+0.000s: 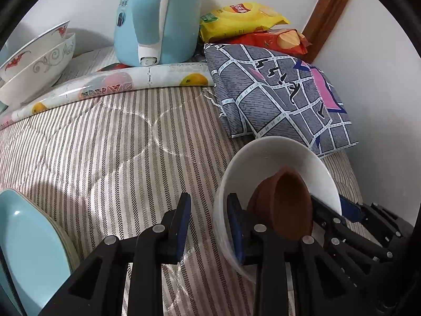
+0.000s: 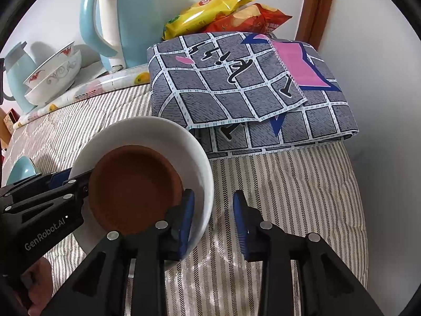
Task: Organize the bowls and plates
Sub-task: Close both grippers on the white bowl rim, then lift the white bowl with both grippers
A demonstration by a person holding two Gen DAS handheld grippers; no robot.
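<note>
My black fingers (image 1: 184, 226) carry blue pads. A brown dish (image 2: 134, 187) sits in a white bowl (image 2: 194, 152) on the beige-striped bed (image 1: 105, 144). The cloth (image 2: 236, 84) is grey-checked with pink; the kettle (image 1: 158, 18) pale blue; the snack bags (image 1: 242, 18) yellow and red.

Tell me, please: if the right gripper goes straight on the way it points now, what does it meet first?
Probably the white bowl's near rim, which lies between the right gripper's open jaws. Past it comes the striped cloth, then the folded grey checked fabric. Depth is unclear.
</note>
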